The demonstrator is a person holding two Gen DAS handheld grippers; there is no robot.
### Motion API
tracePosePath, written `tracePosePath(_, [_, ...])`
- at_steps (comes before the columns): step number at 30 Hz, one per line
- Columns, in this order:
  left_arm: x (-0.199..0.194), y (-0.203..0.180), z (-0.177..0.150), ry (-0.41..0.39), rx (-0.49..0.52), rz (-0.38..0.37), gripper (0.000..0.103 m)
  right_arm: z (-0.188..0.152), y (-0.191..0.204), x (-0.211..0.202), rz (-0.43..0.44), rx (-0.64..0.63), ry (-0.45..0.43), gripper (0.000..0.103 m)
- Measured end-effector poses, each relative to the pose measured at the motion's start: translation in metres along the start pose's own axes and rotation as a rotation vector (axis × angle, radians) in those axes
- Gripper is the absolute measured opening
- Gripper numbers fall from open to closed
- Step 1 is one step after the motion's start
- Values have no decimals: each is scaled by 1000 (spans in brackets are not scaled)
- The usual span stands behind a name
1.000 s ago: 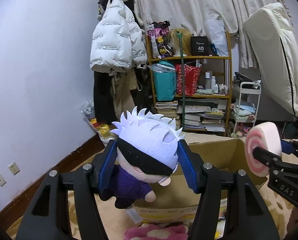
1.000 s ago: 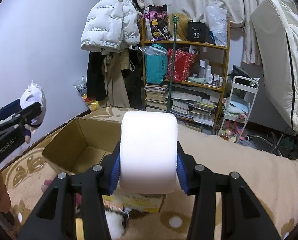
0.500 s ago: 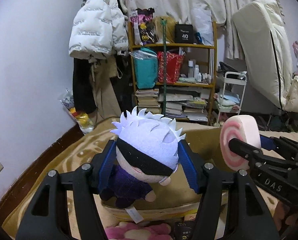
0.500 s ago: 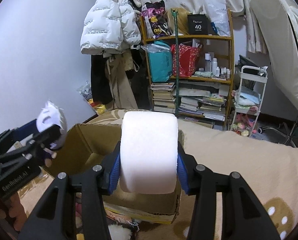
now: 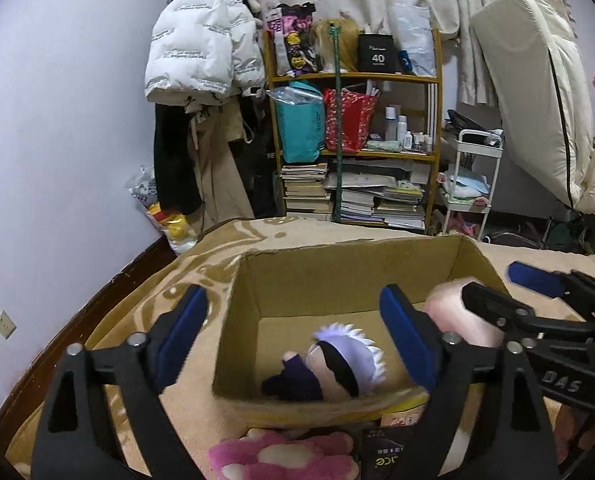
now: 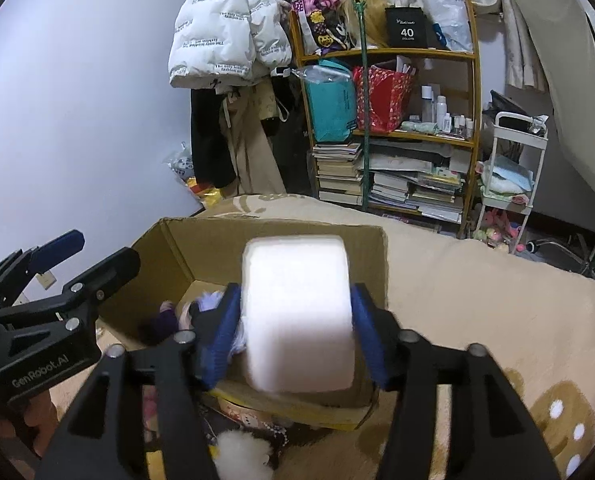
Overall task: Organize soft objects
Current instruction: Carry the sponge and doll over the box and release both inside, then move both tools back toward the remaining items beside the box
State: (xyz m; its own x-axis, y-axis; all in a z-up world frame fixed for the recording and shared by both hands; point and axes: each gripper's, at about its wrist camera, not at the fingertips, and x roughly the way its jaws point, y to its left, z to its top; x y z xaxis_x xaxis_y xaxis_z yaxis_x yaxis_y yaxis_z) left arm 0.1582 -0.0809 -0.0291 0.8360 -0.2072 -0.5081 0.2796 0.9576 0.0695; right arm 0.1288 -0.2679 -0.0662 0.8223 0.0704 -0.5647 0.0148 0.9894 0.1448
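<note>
Plush doll [image 5: 331, 368] lies inside the cardboard box [image 5: 321, 276]; your left gripper [image 5: 297, 332] gapes wide and empty above it. Your right gripper [image 6: 297, 320] clasps a white foam roll [image 6: 297, 316] over the box.

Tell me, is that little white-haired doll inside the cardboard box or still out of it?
Inside. The doll lies on its side on the floor of the cardboard box, with the left gripper open and empty above it.
</note>
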Motion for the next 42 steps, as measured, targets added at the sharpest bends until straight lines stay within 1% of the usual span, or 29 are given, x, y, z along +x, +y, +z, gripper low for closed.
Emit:
tracePosePath(1, [0, 2, 0, 1, -5, 4, 91, 0, -1, -3, 0, 2, -9, 79])
tracePosePath(3, [-1, 6, 0, 8, -14, 13, 95, 3, -1, -8, -17, 4, -28, 88])
tracePosePath(5, [-3, 10, -1, 21, -22, 32, 99, 4, -2, -13, -26, 7, -38, 91])
tracePosePath(6, [-4, 11, -1, 23, -24, 37, 99, 4, -3, -15, -24, 8, -36, 94])
tracePosePath(7, [-6, 13, -1, 23, -26, 41, 99, 5, -3, -17, -23, 6, -32, 101])
tracePosePath(8, [-8, 15, -2, 23, -29, 44, 100, 5, -4, -18, -30, 1, -28, 103])
tracePosePath(12, [-20, 22, -3, 23, -52, 54, 102, 5, -6, -32, -48, -7, -39, 103])
tracePosePath(18, [-44, 30, -15, 66, -76, 32, 102, 2, -11, -49, -40, 29, -26, 103])
tracePosePath(20, [-52, 30, -18, 77, -72, 25, 102, -1, -11, -57, -43, 32, -17, 103])
tracePosePath(24, [-72, 27, -25, 87, -51, 43, 102, -6, -10, -73, -47, 22, -13, 103])
tracePosePath(28, [-93, 26, -32, 108, -61, 9, 102, -11, -4, -88, -55, -1, -4, 103])
tracePosePath(32, [-110, 20, -41, 113, -39, 6, 102, -19, 1, -99, -65, -10, 13, 103])
tracePosePath(36, [-117, 18, -47, 132, -34, 16, 102, -26, 5, -110, -60, -1, 43, 103])
tracePosePath(42, [-114, 20, -57, 186, -46, 25, 102, -36, 9, -119, -77, -1, 79, 103])
